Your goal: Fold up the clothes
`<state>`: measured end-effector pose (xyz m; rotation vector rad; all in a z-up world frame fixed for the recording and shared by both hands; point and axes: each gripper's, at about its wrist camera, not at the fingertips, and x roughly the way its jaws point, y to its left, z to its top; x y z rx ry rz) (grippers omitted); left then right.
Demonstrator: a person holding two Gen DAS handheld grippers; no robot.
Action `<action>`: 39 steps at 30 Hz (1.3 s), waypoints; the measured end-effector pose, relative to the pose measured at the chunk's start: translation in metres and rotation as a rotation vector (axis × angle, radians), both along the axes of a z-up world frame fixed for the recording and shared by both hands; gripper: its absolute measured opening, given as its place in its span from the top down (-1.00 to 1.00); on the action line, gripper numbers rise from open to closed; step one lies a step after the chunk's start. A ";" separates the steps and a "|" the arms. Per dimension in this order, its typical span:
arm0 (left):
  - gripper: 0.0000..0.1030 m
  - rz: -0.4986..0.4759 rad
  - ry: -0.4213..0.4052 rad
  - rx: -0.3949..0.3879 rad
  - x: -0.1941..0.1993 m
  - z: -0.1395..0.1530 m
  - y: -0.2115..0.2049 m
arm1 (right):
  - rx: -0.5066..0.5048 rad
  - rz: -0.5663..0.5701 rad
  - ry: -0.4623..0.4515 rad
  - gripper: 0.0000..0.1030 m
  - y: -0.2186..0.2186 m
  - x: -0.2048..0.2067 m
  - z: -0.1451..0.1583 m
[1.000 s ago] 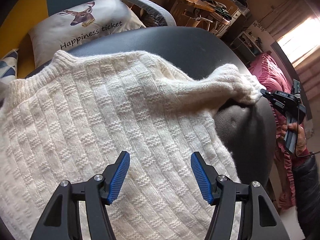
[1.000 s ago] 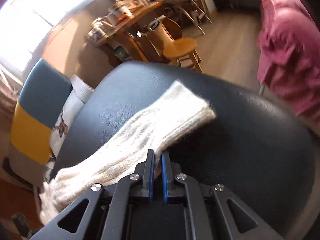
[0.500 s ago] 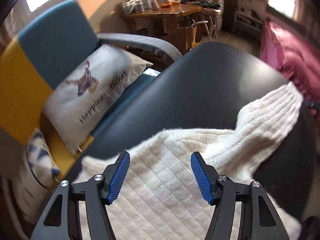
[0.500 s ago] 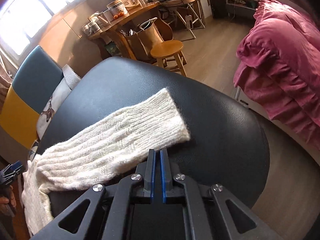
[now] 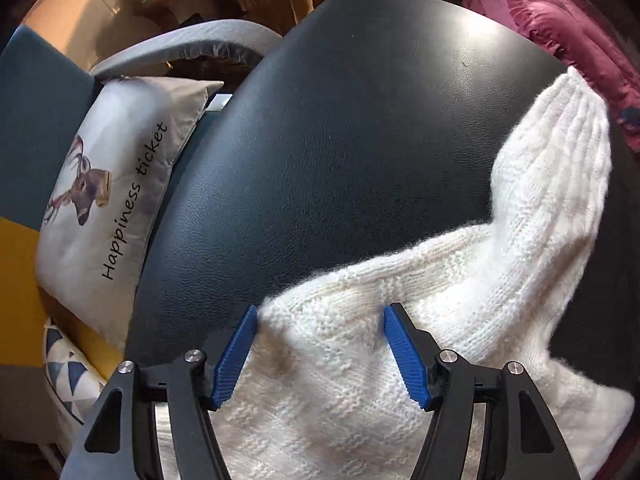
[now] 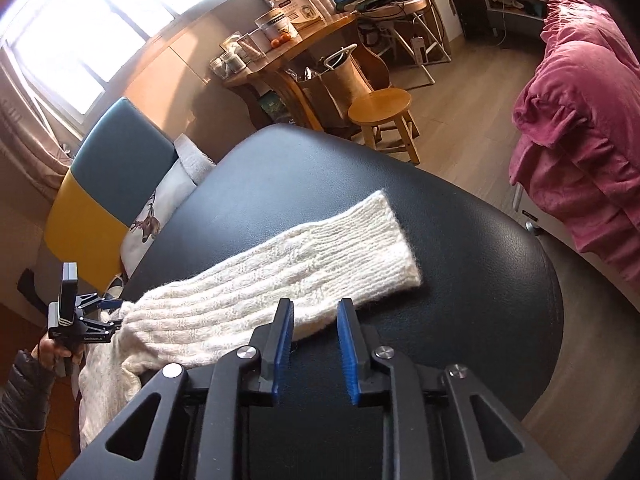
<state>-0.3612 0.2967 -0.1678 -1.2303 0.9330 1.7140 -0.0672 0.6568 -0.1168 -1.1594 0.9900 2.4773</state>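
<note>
A cream knit sweater (image 5: 340,380) lies on the black padded table (image 5: 360,120). Its sleeve (image 5: 560,184) stretches away to the upper right. My left gripper (image 5: 320,312) is open, its blue pads either side of the sweater's shoulder edge. In the right wrist view the sleeve (image 6: 312,260) lies flat across the table (image 6: 480,280), cuff to the right. My right gripper (image 6: 315,304) is open, with the sleeve's near edge just between its tips. The left gripper (image 6: 114,313) shows at the far left by the sweater's shoulder, held by a hand (image 6: 50,354).
A deer-print pillow (image 5: 108,184) leans on a blue and yellow armchair (image 6: 100,184) left of the table. Beyond the table are a wooden stool (image 6: 380,108), a cluttered wooden desk (image 6: 288,52) and a pink bedcover (image 6: 580,140) at the right.
My right gripper was shut on the sleeve and has opened, leaving the sleeve flat on the table. My left gripper moved from over the sweater's body to its shoulder edge.
</note>
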 end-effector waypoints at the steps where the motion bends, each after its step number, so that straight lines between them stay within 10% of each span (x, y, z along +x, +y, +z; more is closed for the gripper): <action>1: 0.32 0.004 0.012 0.029 0.002 0.004 -0.001 | -0.024 -0.006 0.002 0.57 0.004 -0.002 -0.002; 2: 0.74 0.030 0.030 0.064 0.003 0.009 -0.003 | -0.076 -0.022 0.009 0.57 0.010 -0.003 -0.007; 6: 0.74 0.160 0.093 0.194 0.001 0.030 -0.018 | -0.365 -0.174 0.083 0.42 0.036 0.015 -0.040; 16: 0.74 0.230 0.116 0.257 0.008 0.034 -0.026 | -0.457 -0.339 0.126 0.25 0.037 0.009 -0.065; 19: 0.74 0.239 0.107 0.264 0.009 0.033 -0.027 | -0.399 -0.360 0.121 0.36 0.031 -0.005 -0.063; 21: 0.74 0.246 0.102 0.271 0.010 0.035 -0.029 | -0.297 -0.337 0.065 0.87 0.026 -0.017 -0.058; 30: 0.74 0.247 0.167 0.296 0.008 0.049 -0.026 | 0.079 -0.207 0.052 0.88 -0.005 -0.001 0.017; 39: 0.57 0.310 0.112 0.188 -0.006 0.014 0.012 | -0.055 -0.265 -0.064 0.84 0.019 0.009 -0.036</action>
